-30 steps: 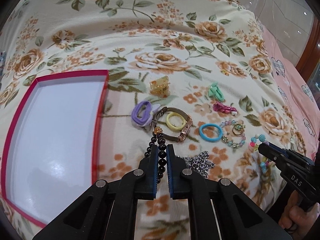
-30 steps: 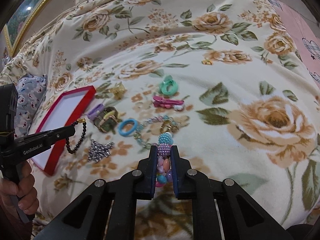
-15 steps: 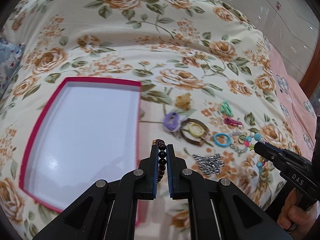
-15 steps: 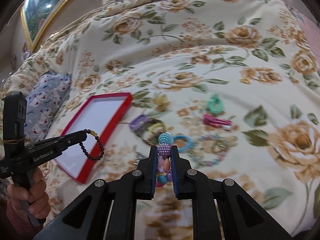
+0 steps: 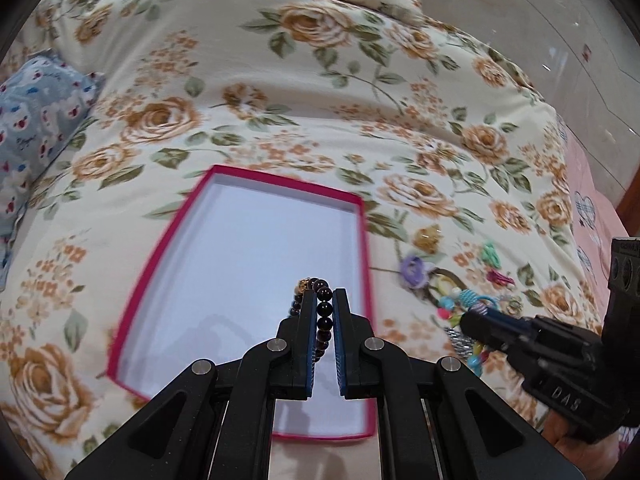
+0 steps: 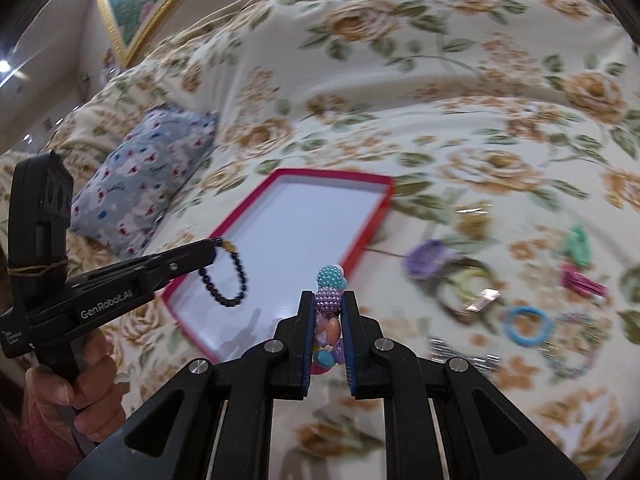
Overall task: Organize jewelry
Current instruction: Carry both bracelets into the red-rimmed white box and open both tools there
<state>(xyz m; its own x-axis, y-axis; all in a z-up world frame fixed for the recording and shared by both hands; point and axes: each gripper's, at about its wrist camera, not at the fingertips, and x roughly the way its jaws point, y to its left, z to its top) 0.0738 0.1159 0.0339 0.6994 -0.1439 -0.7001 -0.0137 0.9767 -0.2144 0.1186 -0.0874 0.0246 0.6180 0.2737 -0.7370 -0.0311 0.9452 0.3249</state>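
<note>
Left wrist view: the left gripper (image 5: pixel 324 312) is pinched on a dark beaded bracelet (image 5: pixel 323 312), its beads running up between the blue pads with a gold charm bead at the tip. The gripper hangs over the white floor of the red-rimmed tray (image 5: pixel 362 240), toward its 5 o'clock corner, which suits a drop straight into it. At 3 o'clock from the tray, the unsorted pieces lie on the floral bedspread (image 5: pixel 280 92): a purple hair tie (image 5: pixel 414 272), a green hair tie (image 5: pixel 490 254), a pink hair clip (image 5: pixel 500 279) and an amber claw clip (image 5: pixel 428 238). The right gripper (image 5: pixel 466 322) enters at 4 o'clock with colourful beads at its tip. A blue patterned pillow (image 5: pixel 36 112) lies at 10 o'clock.

Right wrist view: the right gripper (image 6: pixel 329 316) is clamped on a multicoloured beaded bracelet (image 6: pixel 329 300), a blue cluster bead above a purple one, pastel beads bunched lower between the pads. It sits just off the tray's (image 6: pixel 276 204) 5 o'clock edge, not yet over the white floor, probably waiting its turn. The left gripper (image 6: pixel 210 250) reaches in from 9 o'clock, and the dark bracelet (image 6: pixel 226 276) dangles as a free loop over the tray's near end, clear of the floor; held by one side, it should fall flat on release. At 3 o'clock, blurred, lie a blue ring-shaped hair tie (image 6: pixel 528 326), a band-like loop with a yellow tie (image 6: pixel 466 284) inside it, and a pastel beaded bracelet (image 6: pixel 572 340).
</note>
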